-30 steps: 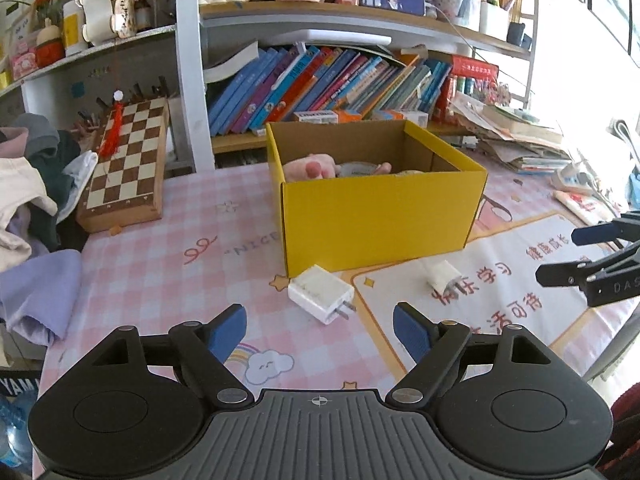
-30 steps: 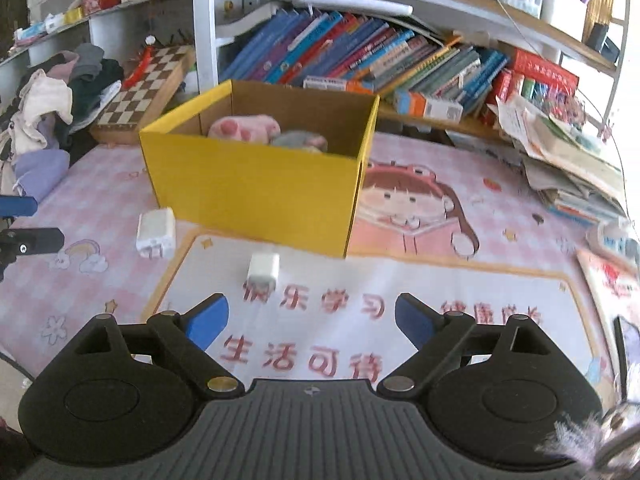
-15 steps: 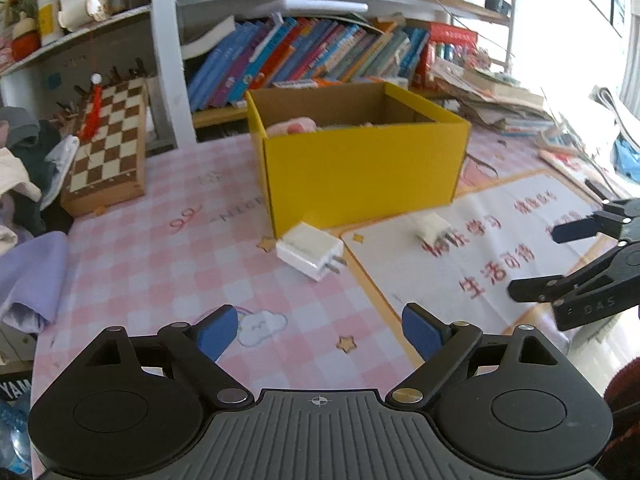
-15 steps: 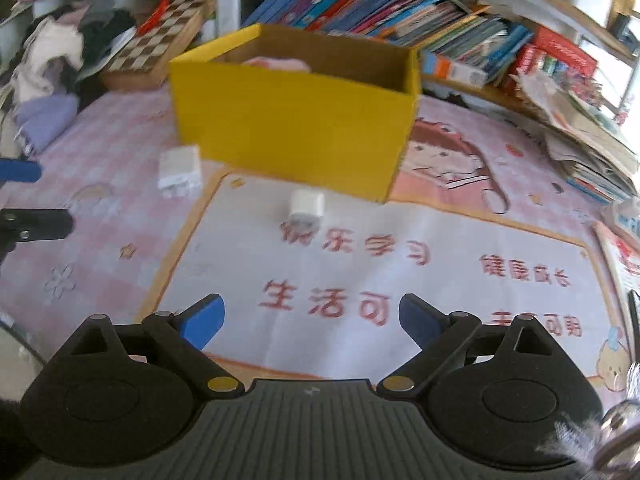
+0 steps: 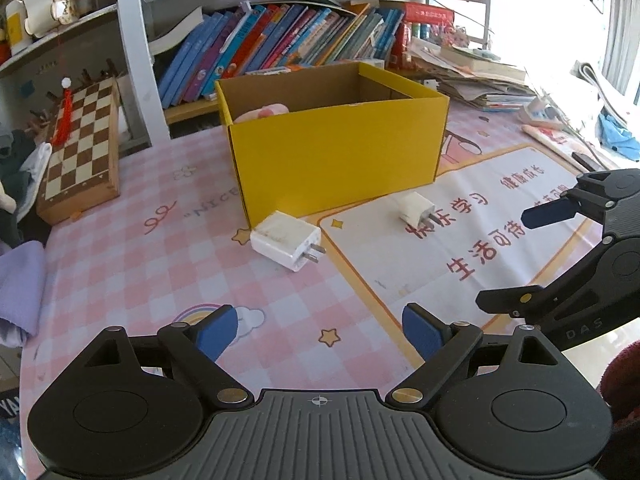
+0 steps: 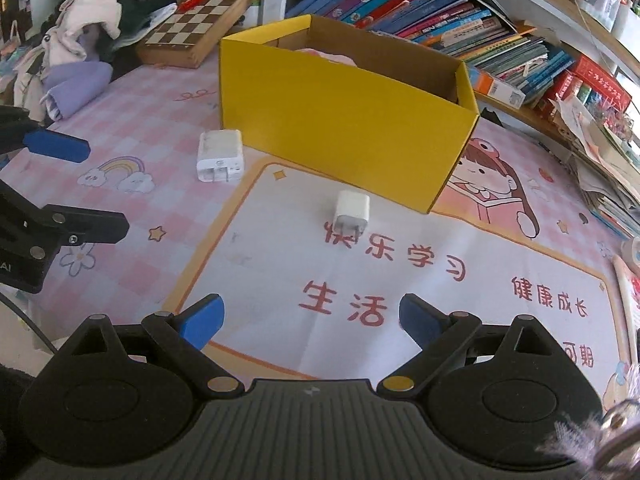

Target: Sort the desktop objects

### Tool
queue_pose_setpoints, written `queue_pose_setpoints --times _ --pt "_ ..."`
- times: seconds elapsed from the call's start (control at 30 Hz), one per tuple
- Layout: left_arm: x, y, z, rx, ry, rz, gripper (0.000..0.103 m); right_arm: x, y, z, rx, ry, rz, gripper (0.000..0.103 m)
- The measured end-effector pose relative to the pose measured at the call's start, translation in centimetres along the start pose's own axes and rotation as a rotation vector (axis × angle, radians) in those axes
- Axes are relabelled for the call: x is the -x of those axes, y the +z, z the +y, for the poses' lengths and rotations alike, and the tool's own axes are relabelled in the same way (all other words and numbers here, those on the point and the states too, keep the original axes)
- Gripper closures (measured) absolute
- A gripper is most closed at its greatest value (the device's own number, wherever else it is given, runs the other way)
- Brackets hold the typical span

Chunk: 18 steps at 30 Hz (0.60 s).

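A yellow cardboard box [image 5: 336,160] [image 6: 340,120] stands on the desk with a pink plush [image 5: 262,114] inside. A large white charger [image 5: 286,245] [image 6: 220,155] lies at the box's front left corner. A small white charger [image 5: 414,208] [image 6: 352,212] lies on the poster mat in front of the box. My left gripper [image 5: 320,330] is open and empty, short of the large charger. My right gripper [image 6: 310,320] is open and empty, short of the small charger. Each gripper shows at the edge of the other's view.
A chessboard [image 5: 80,148] leans at the back left beside a pile of clothes [image 6: 80,40]. Books [image 5: 280,48] fill the shelf behind the box. Stacked papers [image 5: 472,76] lie at the back right. A poster mat [image 6: 400,280] covers the desk's right part.
Both grippers have tilted down and moved closer to the desk; the chargers and the box now look larger. Both stay open.
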State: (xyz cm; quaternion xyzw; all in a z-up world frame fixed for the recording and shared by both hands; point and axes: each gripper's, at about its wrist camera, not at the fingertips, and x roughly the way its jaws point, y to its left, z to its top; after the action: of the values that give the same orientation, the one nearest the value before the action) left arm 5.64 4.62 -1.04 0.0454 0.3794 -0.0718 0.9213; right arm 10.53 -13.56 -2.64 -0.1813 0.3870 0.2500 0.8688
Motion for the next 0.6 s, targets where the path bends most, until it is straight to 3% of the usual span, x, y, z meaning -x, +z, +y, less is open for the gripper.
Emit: queue_pose_setpoints --times 0.2,0.3,0.6 --pt "-0.7 0.6 0.4 0.025 0.006 -0.004 0.011 -0.1 0.6 -0.6 0.011 -0.007 -0.016 0.012" --pt "-1.0 1.1 0.4 0.028 0.008 -0.011 0.011 -0.2 1.1 -0.9 0.023 -0.007 -0.02 0.02" --pt "-2.0 1.9 0.6 0.057 0.022 -0.011 0.011 -1.4 2.1 -2.2 0.042 0.006 -0.012 0.021"
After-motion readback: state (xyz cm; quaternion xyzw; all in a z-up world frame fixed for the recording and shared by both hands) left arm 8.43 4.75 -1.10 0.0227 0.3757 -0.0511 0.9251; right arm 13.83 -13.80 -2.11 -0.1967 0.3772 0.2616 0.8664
